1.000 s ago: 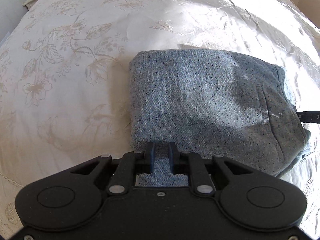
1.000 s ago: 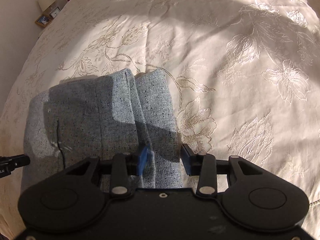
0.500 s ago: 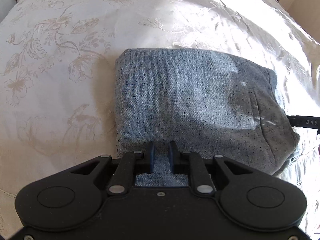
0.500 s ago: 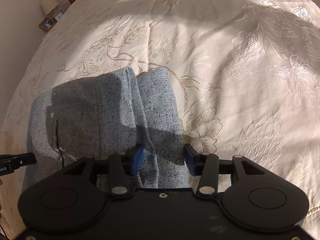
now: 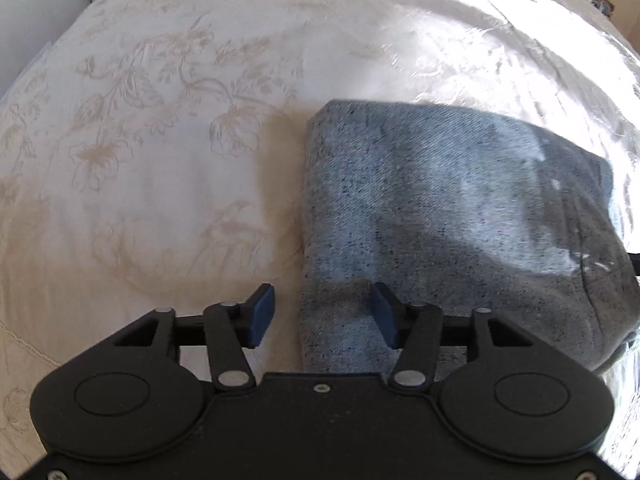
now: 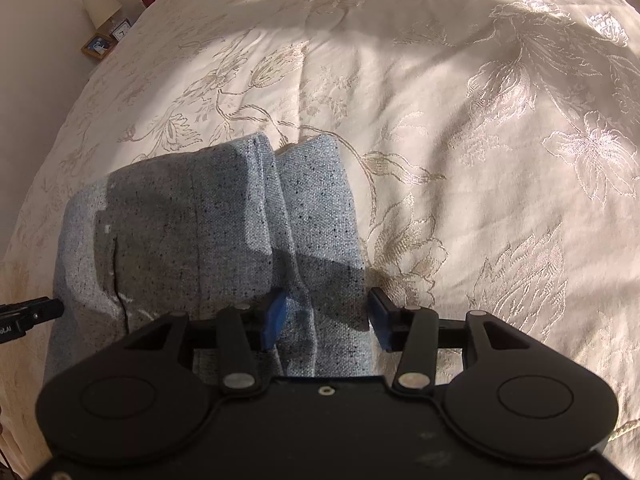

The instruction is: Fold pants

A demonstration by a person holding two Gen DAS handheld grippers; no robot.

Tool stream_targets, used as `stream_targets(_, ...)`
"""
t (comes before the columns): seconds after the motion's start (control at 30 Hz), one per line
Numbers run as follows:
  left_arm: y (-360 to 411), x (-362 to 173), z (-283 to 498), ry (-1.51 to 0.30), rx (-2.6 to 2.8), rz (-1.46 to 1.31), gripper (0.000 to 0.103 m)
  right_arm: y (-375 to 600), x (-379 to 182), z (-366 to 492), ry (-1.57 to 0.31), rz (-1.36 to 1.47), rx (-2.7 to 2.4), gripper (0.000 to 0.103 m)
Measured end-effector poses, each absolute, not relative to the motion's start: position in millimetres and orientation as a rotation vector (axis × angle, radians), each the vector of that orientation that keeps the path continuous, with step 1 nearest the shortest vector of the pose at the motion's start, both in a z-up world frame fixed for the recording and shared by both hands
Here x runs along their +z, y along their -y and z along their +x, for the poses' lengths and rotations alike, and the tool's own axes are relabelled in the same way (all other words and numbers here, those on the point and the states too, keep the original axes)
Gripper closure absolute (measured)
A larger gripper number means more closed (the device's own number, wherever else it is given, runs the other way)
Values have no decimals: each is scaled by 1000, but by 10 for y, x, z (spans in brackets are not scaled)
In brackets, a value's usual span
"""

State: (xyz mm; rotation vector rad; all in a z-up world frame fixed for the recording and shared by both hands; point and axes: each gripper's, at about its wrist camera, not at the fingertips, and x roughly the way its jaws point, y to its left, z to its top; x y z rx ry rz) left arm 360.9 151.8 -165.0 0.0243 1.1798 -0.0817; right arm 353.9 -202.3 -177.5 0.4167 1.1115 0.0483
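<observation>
The left gripper [image 5: 323,317] hangs low with its blue-padded jaws spread wide, nothing clamped between them. The right gripper [image 6: 326,317] sits equally low, jaws parted wide and level.

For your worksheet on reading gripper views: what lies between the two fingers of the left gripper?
In the left wrist view, the open left gripper straddles the folded pants' left edge: bedspread beside one finger, grey fabric toward the other.
</observation>
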Motion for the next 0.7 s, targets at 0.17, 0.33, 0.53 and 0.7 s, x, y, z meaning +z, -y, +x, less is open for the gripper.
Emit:
stream_targets(0.17,-1589,-1753,3757,-1208,-68,-80,34,2027,-1763,3542,-1114,421,48,54)
stream_targets(0.33,-1513,-1781,3726,-1177,-85,-40,34,2021,-1764,3540,-1108,418,51,54)
stream_targets(0.53,-1536,-1806,3789,-1222,-103,-85,38,2011,-1764,3564,-1106,416,61,52)
stream_targets(0.7,-1606,-1743,3815,-1265,-134,-190,74,1983,-1720,3610,-1111,394,86,62)
